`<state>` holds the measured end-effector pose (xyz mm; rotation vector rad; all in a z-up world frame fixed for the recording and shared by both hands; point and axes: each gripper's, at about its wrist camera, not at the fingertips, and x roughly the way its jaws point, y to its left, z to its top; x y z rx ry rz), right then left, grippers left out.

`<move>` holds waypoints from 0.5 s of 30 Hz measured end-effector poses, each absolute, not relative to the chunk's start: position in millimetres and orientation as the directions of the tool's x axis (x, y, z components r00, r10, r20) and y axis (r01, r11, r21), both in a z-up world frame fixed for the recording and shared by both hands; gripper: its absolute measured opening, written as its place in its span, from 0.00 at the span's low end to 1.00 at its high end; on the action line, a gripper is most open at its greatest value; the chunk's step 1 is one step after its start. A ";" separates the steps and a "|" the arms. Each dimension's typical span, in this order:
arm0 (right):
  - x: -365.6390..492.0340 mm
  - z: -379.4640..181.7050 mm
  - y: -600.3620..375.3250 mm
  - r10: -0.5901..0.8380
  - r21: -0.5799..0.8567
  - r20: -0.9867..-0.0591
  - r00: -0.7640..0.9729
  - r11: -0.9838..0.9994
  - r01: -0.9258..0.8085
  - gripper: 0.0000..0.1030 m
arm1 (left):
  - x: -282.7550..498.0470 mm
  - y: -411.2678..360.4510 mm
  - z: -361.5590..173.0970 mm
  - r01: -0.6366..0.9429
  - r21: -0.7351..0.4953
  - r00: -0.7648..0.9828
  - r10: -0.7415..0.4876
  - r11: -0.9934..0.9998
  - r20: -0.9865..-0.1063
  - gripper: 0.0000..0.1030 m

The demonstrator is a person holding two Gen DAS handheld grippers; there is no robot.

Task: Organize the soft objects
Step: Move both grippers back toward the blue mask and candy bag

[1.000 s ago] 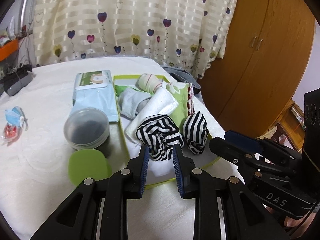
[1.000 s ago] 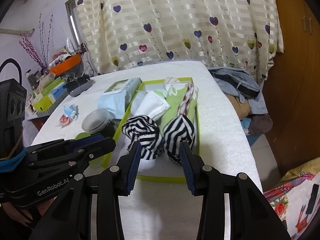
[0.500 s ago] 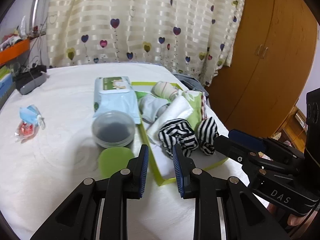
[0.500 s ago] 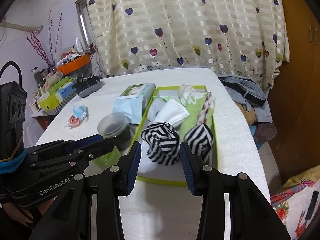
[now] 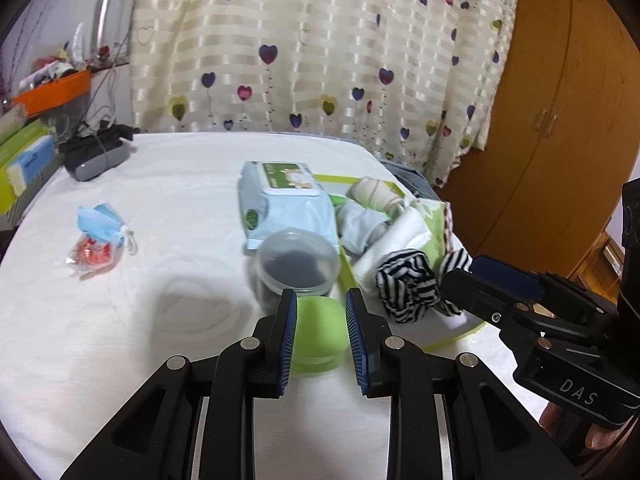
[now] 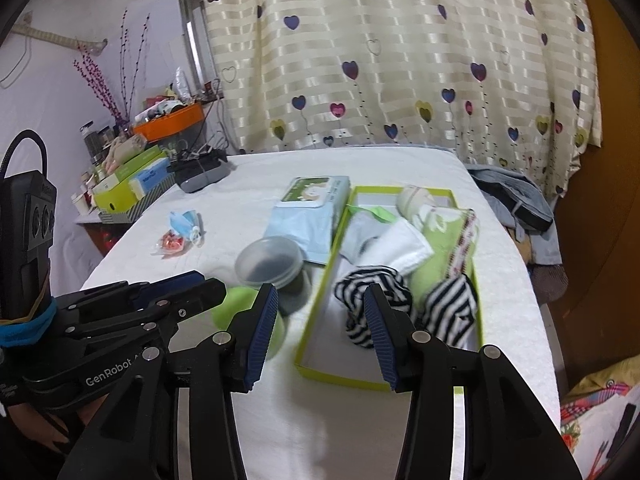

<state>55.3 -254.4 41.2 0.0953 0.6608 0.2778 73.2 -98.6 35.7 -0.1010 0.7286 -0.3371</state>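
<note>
A lime-green open box (image 6: 316, 374) lies on the white table and holds two black-and-white striped socks (image 6: 374, 292) (image 6: 454, 304), a white folded cloth (image 6: 404, 246), a green cloth (image 6: 442, 248) and a rolled sock (image 6: 414, 200). In the left wrist view the striped sock (image 5: 404, 276) lies right of centre. My left gripper (image 5: 321, 312) is open and empty, above a green round lid (image 5: 320, 340). My right gripper (image 6: 320, 320) is open and empty, above the box's near left edge.
A clear round container (image 5: 298, 260) and a wipes pack (image 5: 286, 204) sit left of the box. A blue mask and a red packet (image 5: 98, 236) lie far left. A dark pouch (image 5: 96, 156) is at the back. A wooden wardrobe (image 5: 560, 120) stands right.
Both grippers have pulled back and swung left. The left one was over the striped sock and is now over the green lid. Both stay open and empty.
</note>
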 end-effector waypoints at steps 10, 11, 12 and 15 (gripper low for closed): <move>64.5 42.4 -226.6 0.322 0.159 -0.599 0.733 0.945 -0.285 0.45 | 81.5 -73.1 32.6 0.215 -0.211 0.705 -0.301 0.953 -0.642 0.23; 65.4 42.3 -223.6 0.325 0.157 -0.600 0.731 0.944 -0.291 0.45 | 82.0 -71.2 32.2 0.212 -0.212 0.705 -0.299 0.954 -0.643 0.23; 66.3 42.5 -221.5 0.327 0.156 -0.601 0.729 0.943 -0.294 0.45 | 82.6 -68.9 31.7 0.208 -0.213 0.706 -0.297 0.955 -0.643 0.23; 67.8 43.1 -215.0 0.333 0.151 -0.602 0.726 0.940 -0.306 0.45 | 82.8 -63.0 31.0 0.199 -0.214 0.708 -0.292 0.956 -0.643 0.23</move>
